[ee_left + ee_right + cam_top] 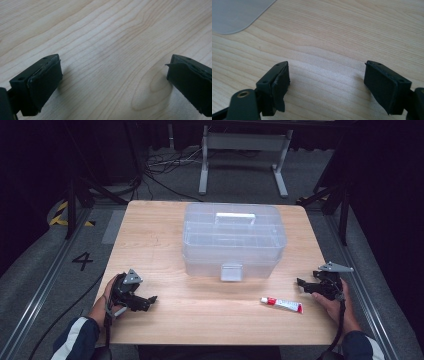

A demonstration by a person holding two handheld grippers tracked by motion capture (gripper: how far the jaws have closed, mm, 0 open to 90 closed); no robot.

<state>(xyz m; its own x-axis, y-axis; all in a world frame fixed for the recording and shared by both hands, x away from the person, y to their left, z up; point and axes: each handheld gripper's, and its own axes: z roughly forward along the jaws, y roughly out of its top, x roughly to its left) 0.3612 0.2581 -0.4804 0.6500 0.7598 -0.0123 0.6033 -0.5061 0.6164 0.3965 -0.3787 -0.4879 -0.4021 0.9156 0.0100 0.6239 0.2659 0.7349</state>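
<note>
Resting low on the table [165, 320], left gripper [148, 301] and right gripper [303, 285] gape wide, empty

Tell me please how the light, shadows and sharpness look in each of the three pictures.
High view: the table is evenly lit, the surroundings dark, the clear box pale and hazy. Left gripper view: wood grain sharp, the near fingers slightly soft, with faint shadows beside them. Right gripper view: similar soft shadows by the fingers, and the box corner blurred.
</note>
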